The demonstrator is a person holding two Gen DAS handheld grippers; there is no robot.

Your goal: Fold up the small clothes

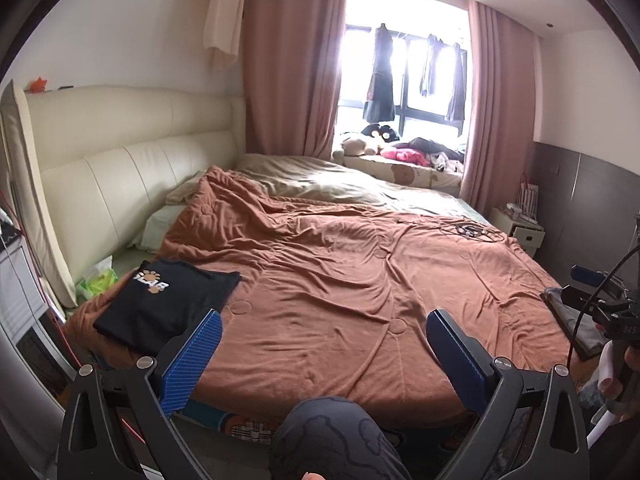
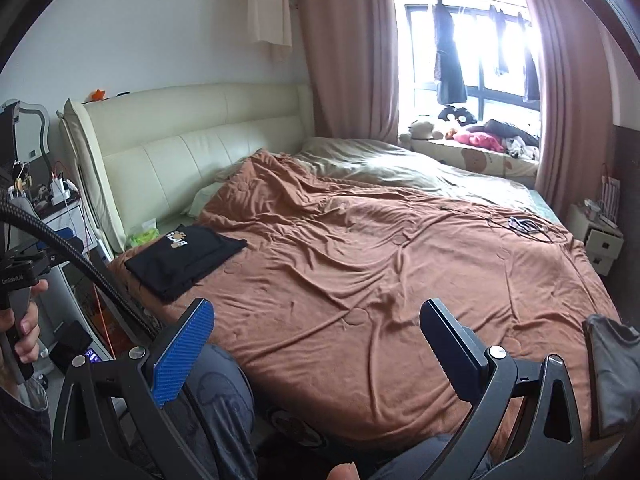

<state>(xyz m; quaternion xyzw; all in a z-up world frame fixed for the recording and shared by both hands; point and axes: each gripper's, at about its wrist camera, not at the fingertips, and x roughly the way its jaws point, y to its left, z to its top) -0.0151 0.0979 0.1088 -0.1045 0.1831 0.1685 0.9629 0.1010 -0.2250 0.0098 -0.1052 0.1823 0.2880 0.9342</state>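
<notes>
A folded black shirt with a white and orange print lies on the near left of the brown blanket; the right wrist view shows the same black shirt further off to the left. A folded grey garment lies at the bed's right edge, close beside the right gripper as the grey garment. My left gripper is open above the bed's near edge, empty, just right of the black shirt. My right gripper is open and empty too, over the blanket.
A cream headboard bounds the left side. Cables and small items lie on the blanket's far right. A white nightstand stands right of the bed. A person's knee in grey patterned trousers is below the grippers. A cluttered side table is at the left.
</notes>
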